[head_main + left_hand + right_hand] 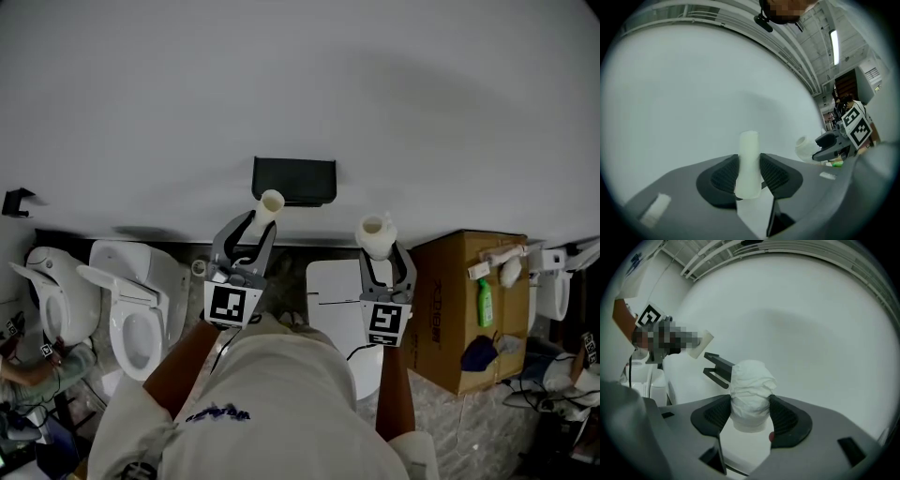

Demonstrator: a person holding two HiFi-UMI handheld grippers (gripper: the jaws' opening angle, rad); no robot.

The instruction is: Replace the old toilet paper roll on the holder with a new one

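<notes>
A black holder point(293, 180) is mounted on the white wall and carries no roll; it also shows as a black bracket point(719, 369) in the right gripper view. My left gripper point(265, 221) is shut on a bare pale cardboard tube point(270, 204), held just below and left of the holder. The tube point(749, 164) stands upright between the ribbed pads point(725, 174). My right gripper point(382, 251) is shut on a white toilet paper roll point(377, 234), to the right of the holder. The crumpled-looking roll point(750, 394) fills the jaws.
Two open white toilets point(136, 309) point(52, 291) stand at the left. A closed white lid point(336, 300) lies below my grippers. A cardboard box point(464, 309) with a green bottle point(485, 302) sits at the right. A person point(37, 366) crouches at the lower left.
</notes>
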